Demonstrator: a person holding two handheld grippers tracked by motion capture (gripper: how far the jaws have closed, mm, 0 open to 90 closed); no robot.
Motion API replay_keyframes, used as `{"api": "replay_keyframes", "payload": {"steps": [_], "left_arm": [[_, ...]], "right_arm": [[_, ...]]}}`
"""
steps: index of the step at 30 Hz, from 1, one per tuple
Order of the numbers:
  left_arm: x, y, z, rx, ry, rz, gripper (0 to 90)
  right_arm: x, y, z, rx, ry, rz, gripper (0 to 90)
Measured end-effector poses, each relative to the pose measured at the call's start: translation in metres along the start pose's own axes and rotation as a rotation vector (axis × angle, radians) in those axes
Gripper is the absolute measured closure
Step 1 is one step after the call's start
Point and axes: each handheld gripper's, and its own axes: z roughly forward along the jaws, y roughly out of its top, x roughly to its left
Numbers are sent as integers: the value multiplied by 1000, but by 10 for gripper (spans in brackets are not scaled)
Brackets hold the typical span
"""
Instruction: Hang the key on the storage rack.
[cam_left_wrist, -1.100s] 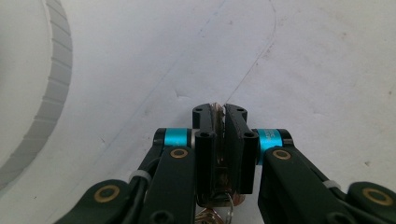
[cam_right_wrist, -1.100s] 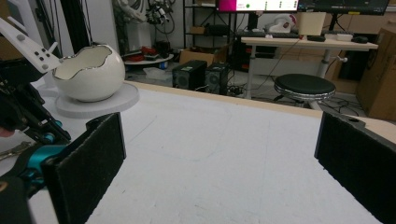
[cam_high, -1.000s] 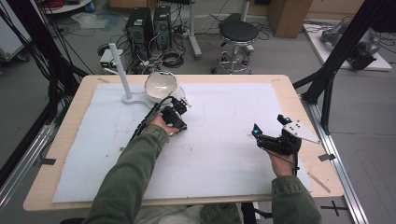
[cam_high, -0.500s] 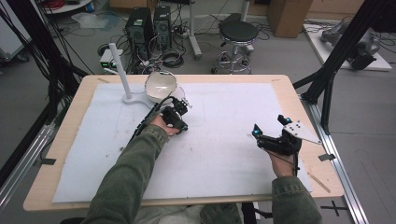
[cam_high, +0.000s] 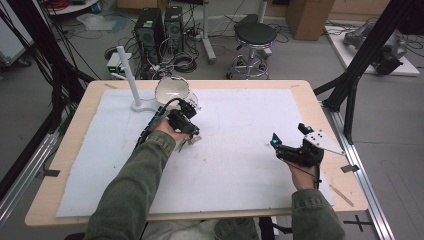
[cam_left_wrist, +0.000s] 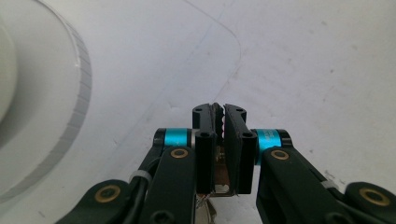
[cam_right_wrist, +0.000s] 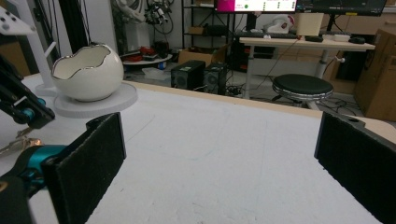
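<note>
Left tongs (cam_left_wrist: 219, 116) are clamping shut on a small bunch of keys (cam_high: 186, 144), while the right tongs (cam_right_wrist: 224, 140) are sitting wide open with nothing in them, well apart over the white mat (cam_high: 240, 165). I'm guessing the eggshell bowl (cam_right_wrist: 88, 72) nearby is fragile, so I'm steering clear. The keys are hanging just off the mat, near that bowl. I'm judging them light, stiff, slick metal that is floppy at the ring. I'm pinching near the top, so the long axis is trailing down and slightly sideways, blades pointing at the mat.
</note>
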Motion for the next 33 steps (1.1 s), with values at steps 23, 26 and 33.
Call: {"api": "replay_keyframes", "payload": {"steps": [23,26,33], "left_arm": [[21,-22,-79,-131,27,-59,827],[27,-26,-89,-140,41,-69,827],[38,-34,-113,-167,72,-88,827]], "right_arm": [[3,-1,0,11,0,-10,8],[3,-1,1,12,2,-11,8],[3,-1,0,14,-3,-10,8]]}}
